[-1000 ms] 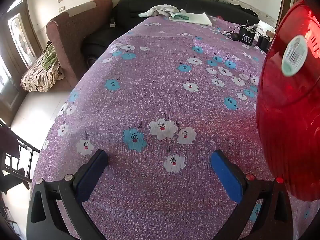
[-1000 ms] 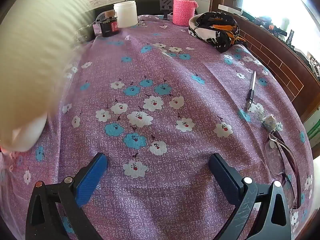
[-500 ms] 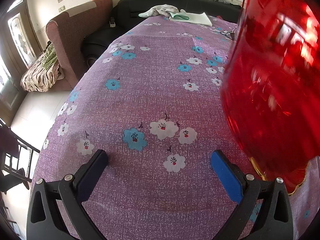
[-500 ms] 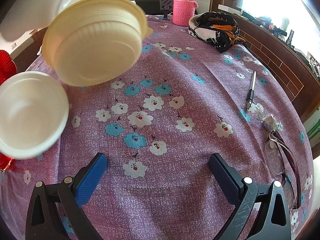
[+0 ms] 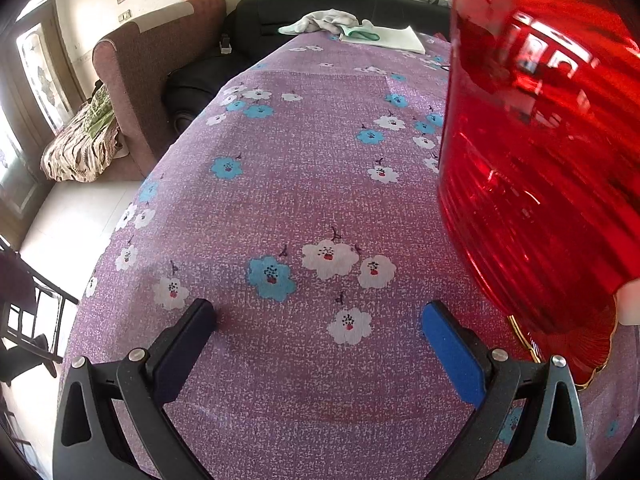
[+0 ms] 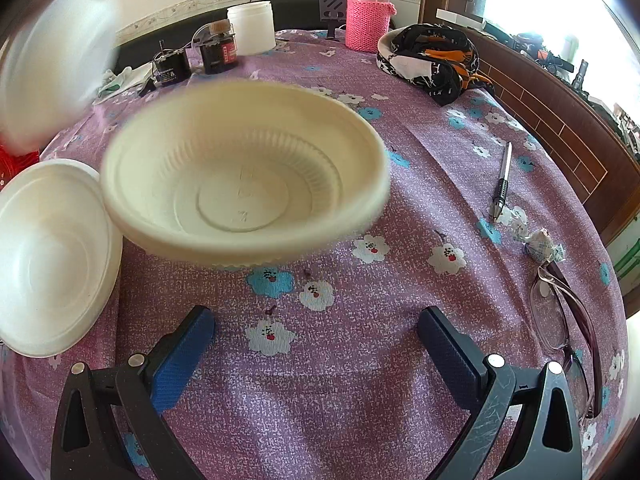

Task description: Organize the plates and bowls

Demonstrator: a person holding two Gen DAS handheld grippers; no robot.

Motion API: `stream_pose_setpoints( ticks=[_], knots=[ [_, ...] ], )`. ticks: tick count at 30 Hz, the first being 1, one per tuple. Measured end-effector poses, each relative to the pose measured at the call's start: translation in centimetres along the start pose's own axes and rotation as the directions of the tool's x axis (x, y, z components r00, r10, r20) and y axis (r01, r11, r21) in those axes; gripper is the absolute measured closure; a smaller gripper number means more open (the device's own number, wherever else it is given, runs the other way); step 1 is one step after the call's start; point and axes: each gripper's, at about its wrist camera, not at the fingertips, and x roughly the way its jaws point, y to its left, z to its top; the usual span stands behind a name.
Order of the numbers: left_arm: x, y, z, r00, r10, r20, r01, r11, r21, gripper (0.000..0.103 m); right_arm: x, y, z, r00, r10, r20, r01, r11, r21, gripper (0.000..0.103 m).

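A cream ribbed bowl (image 6: 244, 176) hangs blurred just above the purple flowered tablecloth (image 6: 360, 360), ahead of my right gripper (image 6: 314, 340), which is open and empty. A white bowl (image 6: 48, 256) sits at the left edge. A blurred white dish (image 6: 52, 60) is at the upper left under a hand. In the left wrist view a shiny red ribbed bowl (image 5: 540, 152) fills the right side above a red gold-rimmed plate (image 5: 588, 356). A fingertip (image 5: 630, 304) touches it. My left gripper (image 5: 318, 322) is open and empty over bare cloth.
A pen (image 6: 502, 180), a wrapped sweet (image 6: 540, 244) and glasses (image 6: 560, 312) lie at the right. A pink flask (image 6: 368, 12), a white jar (image 6: 251, 28), small dark boxes (image 6: 218, 50) and a patterned cloth (image 6: 436, 56) stand at the back. A sofa (image 5: 152, 68) lies beyond the table's left edge.
The cream bowl came down from the upper left to the middle, turning mouth up. The white bowl appeared at the left. The red bowl moved further into the left wrist view.
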Motion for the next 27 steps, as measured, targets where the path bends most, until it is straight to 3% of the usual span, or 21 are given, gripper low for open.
stream_pose_setpoints(
  ticks=[27],
  knots=[
    [-0.25, 0.57, -0.24, 1.000, 0.001, 0.000, -0.001, 1.000, 0.002, 0.000, -0.02, 0.00, -0.01, 1.000, 0.000, 0.000, 0.000, 1.000, 0.000, 0.001]
  ],
)
